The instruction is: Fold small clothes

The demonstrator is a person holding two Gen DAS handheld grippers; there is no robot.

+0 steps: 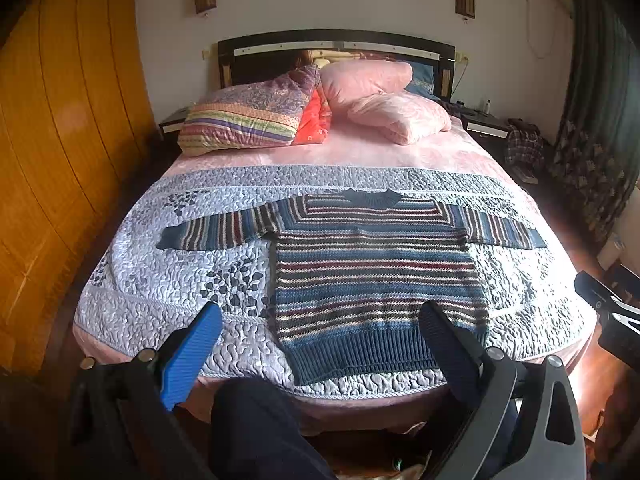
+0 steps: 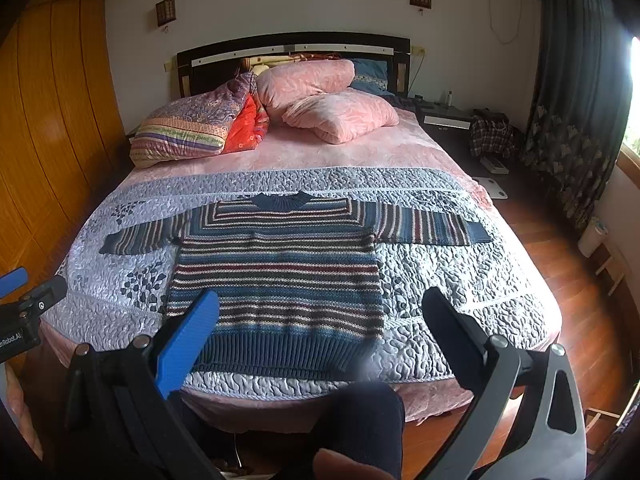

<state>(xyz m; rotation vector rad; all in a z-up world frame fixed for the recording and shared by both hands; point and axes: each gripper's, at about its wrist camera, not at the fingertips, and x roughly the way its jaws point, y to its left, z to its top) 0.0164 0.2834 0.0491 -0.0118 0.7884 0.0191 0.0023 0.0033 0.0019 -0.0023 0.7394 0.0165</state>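
The sweater (image 1: pixel 376 276) lies flat and face up on the quilt (image 1: pixel 160 280) at the near end of the bed (image 1: pixel 360 148), collar far, hem near, both sleeves spread straight out to the sides. No fold is made yet.

Left sleeve (image 1: pixel 216 230): its cuff lies well out to the left, flat, clear of the body. The left gripper (image 1: pixel 320 332) hangs above the near edge of the bed, fingers spread wide, holding nothing. The right gripper (image 2: pixel 320 320) hangs likewise over the hem, wide apart and empty. Right sleeve (image 2: pixel 428 226): flat, its cuff far out to the right.

Assessment: the step in hand is the first fold. Each claw should pinch a cuff, taking both layers of knit, and carry the sleeve inward across the chest. The knit is thick and likely to stretch; lift, do not drag, or the quilt may bunch beneath.
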